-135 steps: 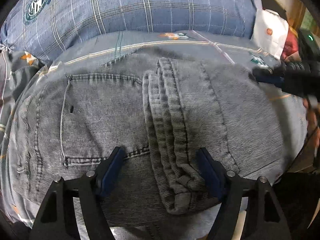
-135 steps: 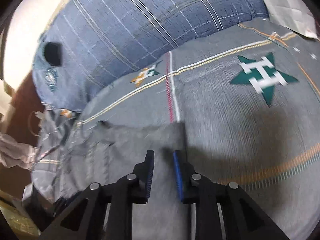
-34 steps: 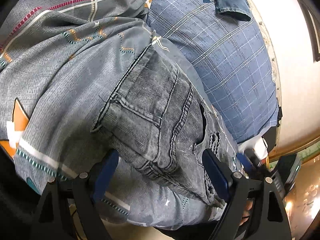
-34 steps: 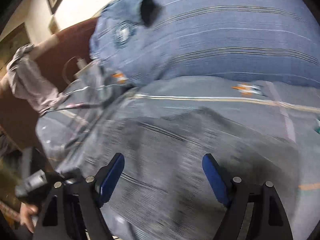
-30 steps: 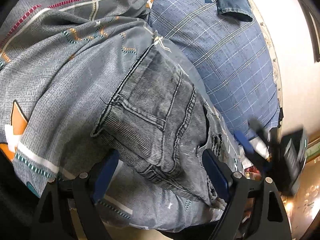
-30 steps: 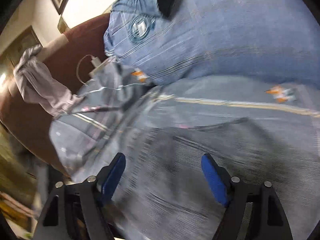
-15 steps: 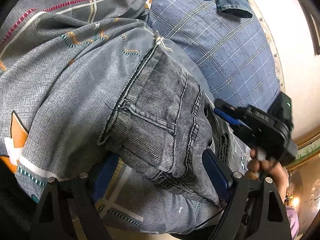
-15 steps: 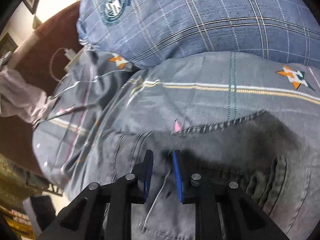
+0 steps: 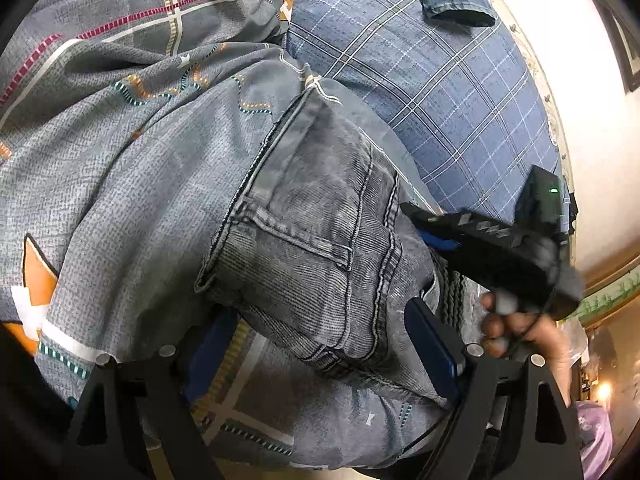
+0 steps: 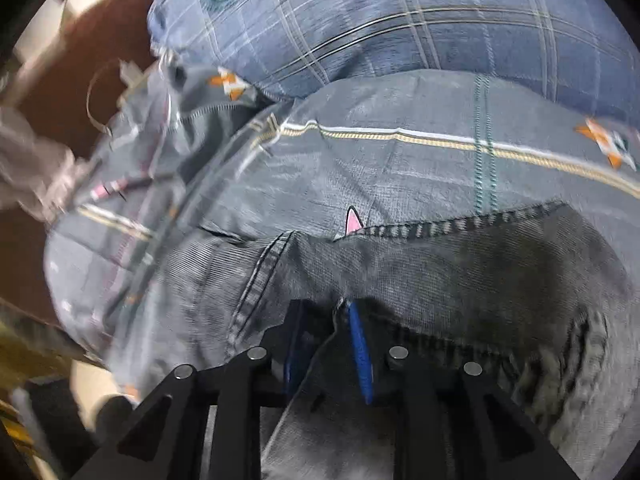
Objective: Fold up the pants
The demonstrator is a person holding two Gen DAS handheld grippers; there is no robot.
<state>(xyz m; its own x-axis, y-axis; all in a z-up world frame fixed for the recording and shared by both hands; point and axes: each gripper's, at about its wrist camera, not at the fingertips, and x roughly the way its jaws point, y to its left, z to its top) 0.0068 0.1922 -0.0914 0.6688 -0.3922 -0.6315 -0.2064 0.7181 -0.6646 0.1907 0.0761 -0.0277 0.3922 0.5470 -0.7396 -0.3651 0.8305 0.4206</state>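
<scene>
Grey washed denim, the folded pants (image 9: 320, 256), lies on a bed covered by a grey patterned bedsheet (image 9: 132, 168), and everything else can be placed from that bundle. In the left wrist view the pants show a back pocket, heavy double seams and a rolled edge at the near left corner, which lifts a little off the sheet. Beyond the pants, toward the upper right, a blue plaid pillow (image 9: 452, 92) with a round crest rests against the headboard side, touching the far end of the denim.

At the near edge of the pants the left tool (image 9: 320, 344) stands spread wide: one blue pad sits under the lifted left corner, the other beside the right seam, and whether either pad presses on the cloth I cannot tell.

On the right side of the pants the right tool (image 9: 438, 240) reaches in from the pillow side, carried by a hand (image 9: 520, 328) curled round its black handle. In the right wrist view, which is blurred, the right tool (image 10: 328, 352) has its blue pads drawn close together with a ridge of denim pinched between them; its jaws have just eased apart slightly, yet the fabric sits gripped there. Past the pants (image 10: 460, 280) in that view the bedsheet (image 10: 400, 168) rises to the pillow (image 10: 400, 20).
</scene>
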